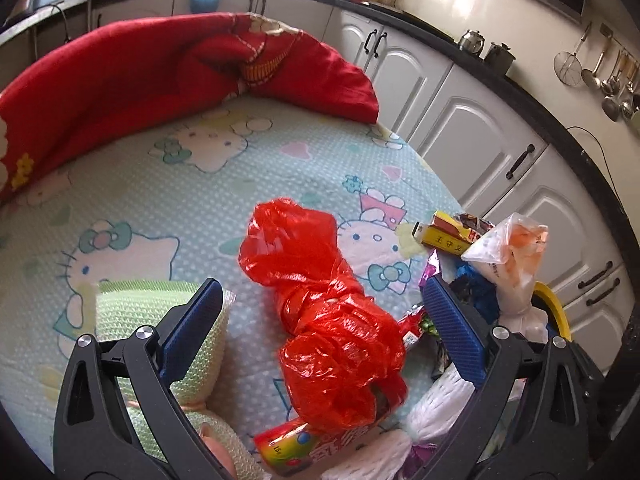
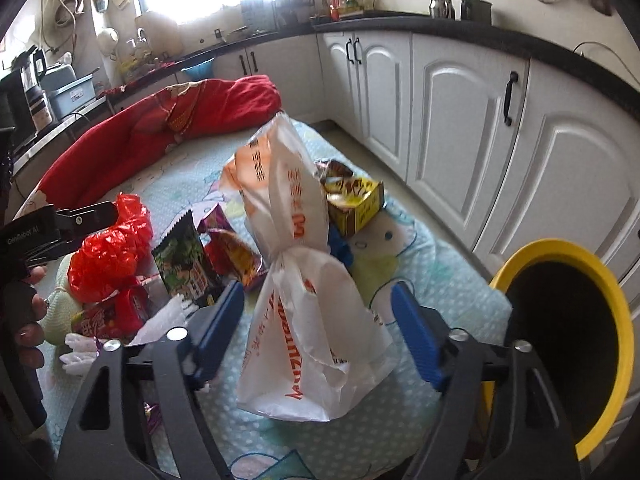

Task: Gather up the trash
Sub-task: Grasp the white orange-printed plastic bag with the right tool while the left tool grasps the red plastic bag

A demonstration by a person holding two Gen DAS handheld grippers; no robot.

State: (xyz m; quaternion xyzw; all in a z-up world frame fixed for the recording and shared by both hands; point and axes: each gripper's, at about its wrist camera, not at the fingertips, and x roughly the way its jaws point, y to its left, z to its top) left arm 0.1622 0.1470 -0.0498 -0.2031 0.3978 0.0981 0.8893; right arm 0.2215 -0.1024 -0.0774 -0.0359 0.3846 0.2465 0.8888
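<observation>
My left gripper [image 1: 320, 324] is open over a cartoon-print sheet [image 1: 180, 200], and a crumpled red plastic bag [image 1: 320, 300] lies between its blue pads [image 1: 192, 328] without touching them. My right gripper [image 2: 318, 334] is also open. A knotted white plastic bag with orange print [image 2: 308, 312] stands upright between its pads [image 2: 416, 336], with a narrow gap on each side. The same white bag [image 1: 508, 256] shows at the right of the left wrist view. A yellow-rimmed bin [image 2: 600, 280] with a dark inside stands just right of the right gripper.
More trash lies on the sheet: a yellow box [image 2: 356, 204], a green snack packet [image 2: 184, 264], a purple wrapper [image 2: 236, 252], a red can [image 1: 296, 448] and white foam netting [image 1: 436, 404]. A red blanket [image 1: 160, 72] lines the far edge. White cabinets [image 2: 460, 100] run along the right.
</observation>
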